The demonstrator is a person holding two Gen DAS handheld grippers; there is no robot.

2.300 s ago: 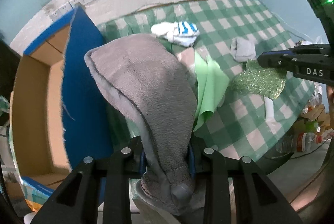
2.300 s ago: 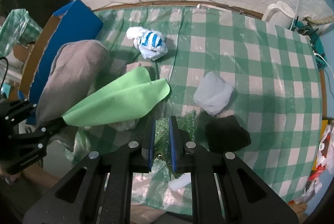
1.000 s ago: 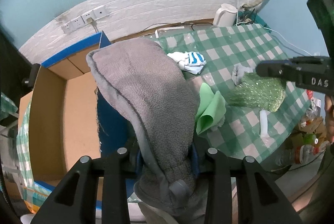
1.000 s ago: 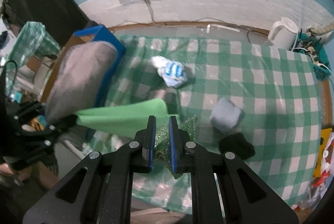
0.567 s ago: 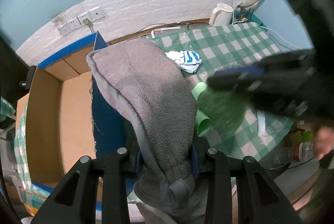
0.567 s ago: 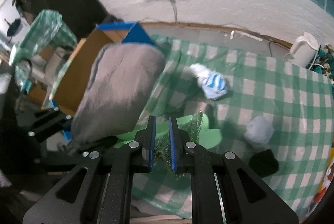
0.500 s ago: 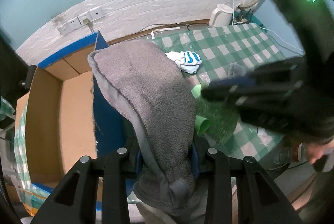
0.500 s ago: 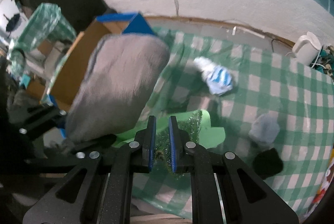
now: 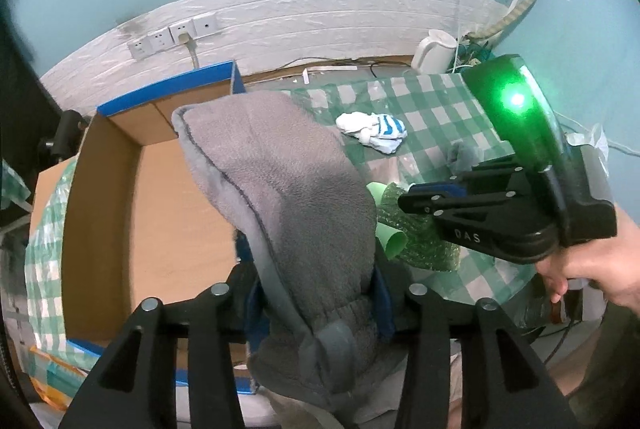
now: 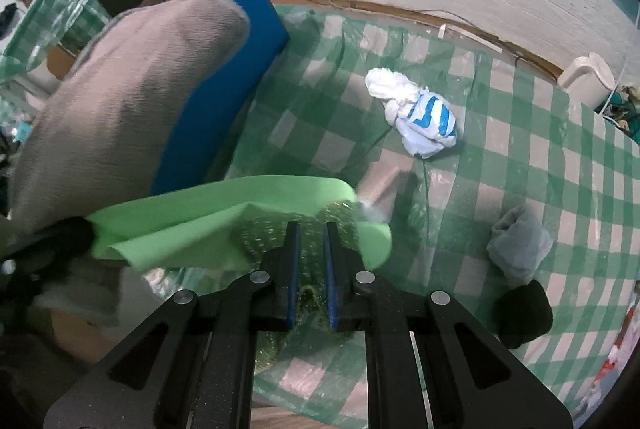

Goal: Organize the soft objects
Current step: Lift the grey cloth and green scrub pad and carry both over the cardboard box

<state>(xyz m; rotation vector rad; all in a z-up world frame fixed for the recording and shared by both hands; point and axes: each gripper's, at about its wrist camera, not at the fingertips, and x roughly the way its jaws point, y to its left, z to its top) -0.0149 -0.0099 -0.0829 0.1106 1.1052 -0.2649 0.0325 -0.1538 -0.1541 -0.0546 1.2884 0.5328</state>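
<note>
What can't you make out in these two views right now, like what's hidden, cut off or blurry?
- Cardboard box floor: the left wrist view shows only part; the grey fleece cloth covers the rest.
- Left gripper inner pads: hidden by that cloth.
- Green glitter cloth: blurred in the right wrist view, with the right gripper fingers hiding the grip.
- Black object: too dark to identify.

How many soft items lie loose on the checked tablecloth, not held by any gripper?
3. A white and blue striped bundle lies mid-table, a grey bundle near the right edge, and a black one just below it. Others may be hidden behind the held cloths.
</note>
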